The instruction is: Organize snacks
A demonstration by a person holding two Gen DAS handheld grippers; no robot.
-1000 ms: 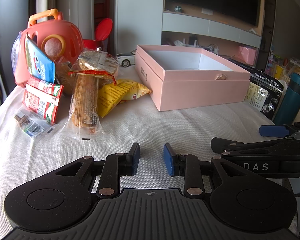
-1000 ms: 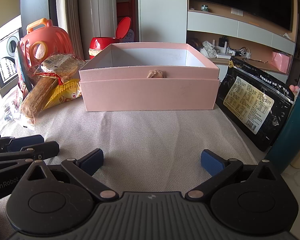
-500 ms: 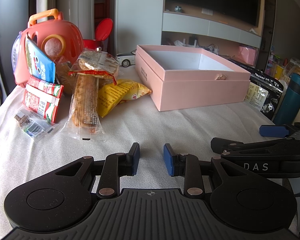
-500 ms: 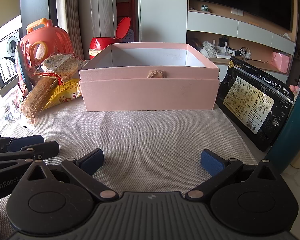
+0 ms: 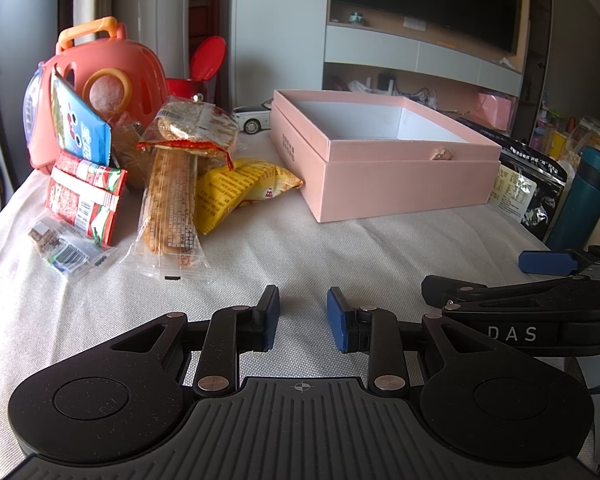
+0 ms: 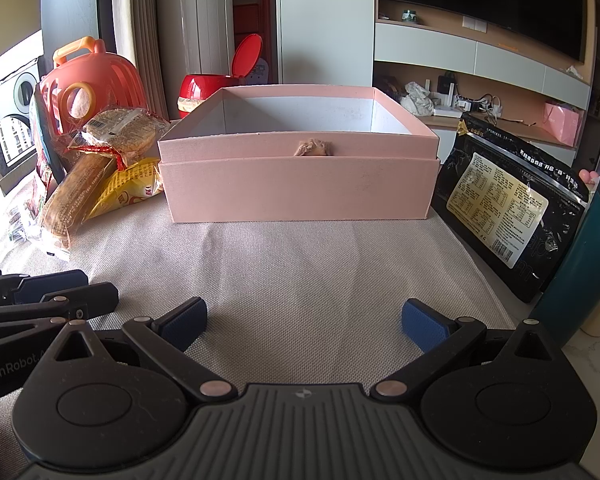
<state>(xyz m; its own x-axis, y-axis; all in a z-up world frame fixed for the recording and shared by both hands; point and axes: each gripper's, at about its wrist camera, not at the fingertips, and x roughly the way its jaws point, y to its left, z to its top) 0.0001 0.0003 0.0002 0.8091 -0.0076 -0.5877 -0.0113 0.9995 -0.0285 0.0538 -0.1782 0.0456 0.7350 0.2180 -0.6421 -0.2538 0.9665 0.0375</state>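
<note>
An open pink box (image 5: 384,176) (image 6: 300,188) stands on the cloth-covered table; what shows of its inside is bare. A pile of snacks lies left of it: a long cracker pack (image 5: 170,204) (image 6: 74,196), a round cracker pack (image 5: 198,128), a yellow bag (image 5: 240,188) (image 6: 132,192), a red-and-green pack (image 5: 84,196), a blue packet (image 5: 80,128) and a small clear pack (image 5: 64,250). My left gripper (image 5: 303,316) hovers low over the cloth, narrowly open and empty. My right gripper (image 6: 304,320) is wide open and empty, facing the box front.
A coral plastic case (image 5: 96,80) stands behind the snacks. A black bag (image 6: 512,204) leans right of the box, next to a teal bottle (image 5: 580,196). A red lidded bin (image 6: 212,90) and a white toy car (image 5: 254,120) are at the back.
</note>
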